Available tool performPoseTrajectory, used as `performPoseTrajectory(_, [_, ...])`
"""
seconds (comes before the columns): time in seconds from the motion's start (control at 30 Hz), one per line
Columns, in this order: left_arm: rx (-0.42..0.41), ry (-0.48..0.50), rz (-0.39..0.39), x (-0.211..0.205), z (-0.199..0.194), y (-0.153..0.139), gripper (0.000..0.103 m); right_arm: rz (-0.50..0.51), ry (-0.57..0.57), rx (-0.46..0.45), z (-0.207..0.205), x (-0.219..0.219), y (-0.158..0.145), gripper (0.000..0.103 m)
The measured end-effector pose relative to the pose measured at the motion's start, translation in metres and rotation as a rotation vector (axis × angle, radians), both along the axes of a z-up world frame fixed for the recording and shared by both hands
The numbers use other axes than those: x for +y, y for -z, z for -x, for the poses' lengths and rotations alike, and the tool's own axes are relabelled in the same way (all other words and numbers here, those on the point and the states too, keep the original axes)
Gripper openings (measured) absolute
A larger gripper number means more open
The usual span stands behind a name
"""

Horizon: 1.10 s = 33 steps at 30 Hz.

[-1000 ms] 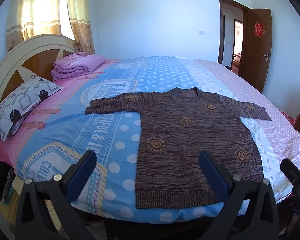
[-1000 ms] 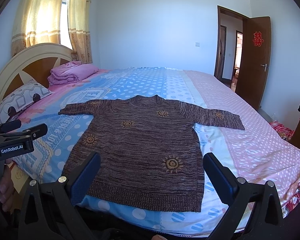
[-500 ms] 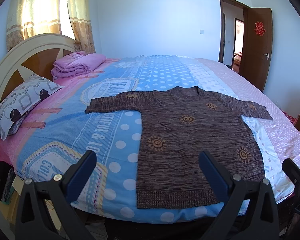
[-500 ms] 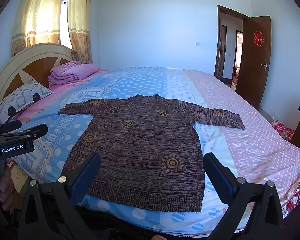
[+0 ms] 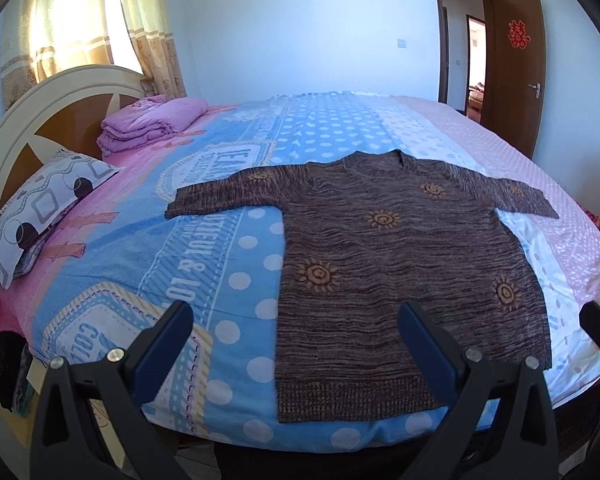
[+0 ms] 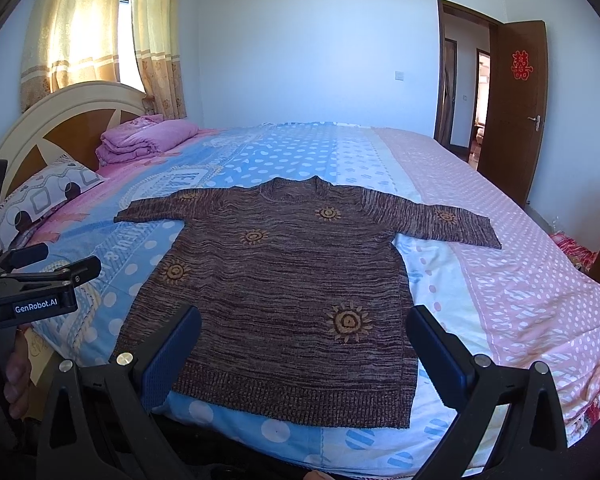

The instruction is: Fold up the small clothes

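Brown sweater (image 5: pixel 400 272) lies flat on the bed (image 5: pixel 228 264) beyond wide-open left tongs (image 5: pixel 294 334).

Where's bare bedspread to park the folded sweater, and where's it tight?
Free: the blue strip between the sweater and the pillow; the pink side of the bedspread beyond the sleeve; the far end toward the wall. Crowded: the headboard corner, with the pillow and folded pink blanket.
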<state>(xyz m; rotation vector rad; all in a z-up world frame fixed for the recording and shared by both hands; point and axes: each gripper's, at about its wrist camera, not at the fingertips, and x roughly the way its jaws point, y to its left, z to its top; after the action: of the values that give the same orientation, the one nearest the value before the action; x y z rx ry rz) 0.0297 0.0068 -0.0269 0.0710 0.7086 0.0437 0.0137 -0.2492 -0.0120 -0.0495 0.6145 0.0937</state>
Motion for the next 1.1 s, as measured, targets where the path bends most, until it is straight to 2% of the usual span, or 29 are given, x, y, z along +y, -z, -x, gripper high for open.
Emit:
performPoseTrajectory(0.23, [0.021,0.018,-0.031,-0.006,-0.025,0.01,0.103,-0.025,0.01,0.035,-0.025,-0.017,0.015,0.102])
performPoseTrajectory(0.47, [0.047,0.027,-0.067,-0.019,-0.067,0.021,0.103,-0.07,0.072,0.075,-0.063,-0.053,0.03,0.102])
performPoseTrajectory(0.67, [0.071,0.04,-0.11,-0.033,-0.107,0.036,0.103,-0.101,0.16,0.123,-0.104,-0.1,0.043,0.102])
performPoseTrajectory(0.9, [0.095,-0.008,-0.151,-0.036,-0.162,0.058,0.103,-0.125,0.31,0.205,-0.157,-0.176,0.063,0.102])
performPoseTrajectory(1.1, [0.117,-0.03,-0.165,-0.041,-0.206,0.069,0.103,-0.147,0.407,0.243,-0.188,-0.222,0.071,0.102])
